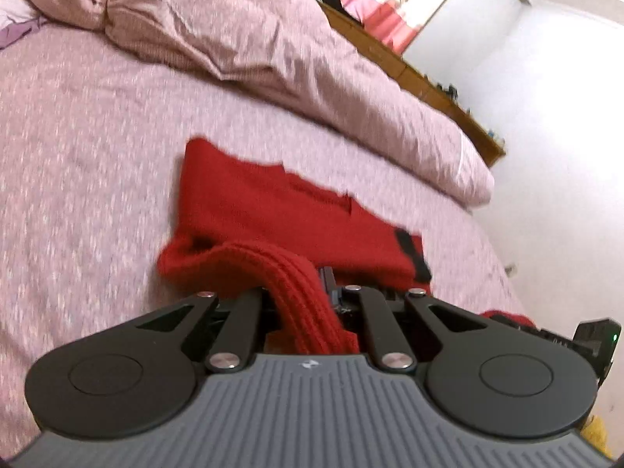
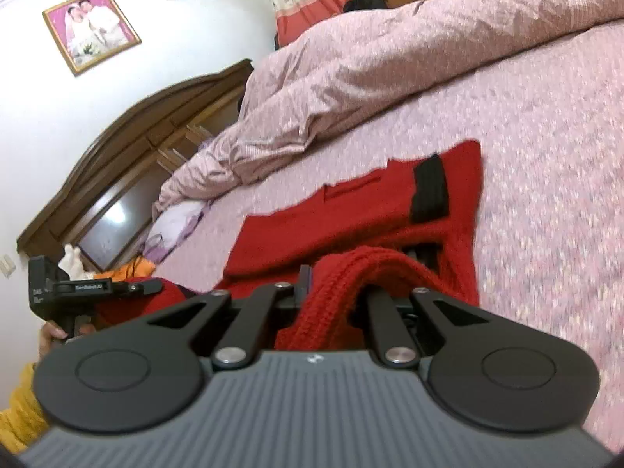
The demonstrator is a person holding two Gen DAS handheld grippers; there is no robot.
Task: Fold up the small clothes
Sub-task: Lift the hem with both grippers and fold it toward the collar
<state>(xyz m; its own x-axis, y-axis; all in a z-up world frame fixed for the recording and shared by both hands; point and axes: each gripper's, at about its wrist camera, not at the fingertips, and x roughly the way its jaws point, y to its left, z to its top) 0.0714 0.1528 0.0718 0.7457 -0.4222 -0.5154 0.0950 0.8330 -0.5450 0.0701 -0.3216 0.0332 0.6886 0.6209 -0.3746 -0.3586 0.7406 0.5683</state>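
**Red sweater mid-fold, near edge lifted by both claws**

Red knit sweater [image 1: 273, 210] spread on the bed [image 1: 78, 156], far part lying flat on the pink sheet, near ribbed edge raised off it and draped back over the claws. One sleeve with a black cuff [image 2: 431, 191] already laid across the body, so at least one inward fold apparently done. Far edge somewhat uneven, with a small notch in the outline.

Left claw [image 1: 312, 296] clenched on a thick bunch of the ribbed hem, fabric spilling down between the linkage arms. Right claw [image 2: 335, 292] likewise clamped on the ribbed edge, knit bunched over the fingers and hiding the tips. Both pinching the same near edge, one at each side, well placed for carrying it across.

By judgement, roughly halfway: sleeve tucked, bottom-to-top fold begun but not laid down. Left to do: carry the held edge over toward the far edge, set it flat, release, perhaps smooth or fold once more.

Further out: rumpled pink duvet [image 1: 234, 39] heaped along the far side of the bed, wooden headboard [image 2: 128, 124] and a framed photo [image 2: 91, 29] on the wall, a yellow sleeve [image 2: 23, 409] at the lower left of the right wrist view.
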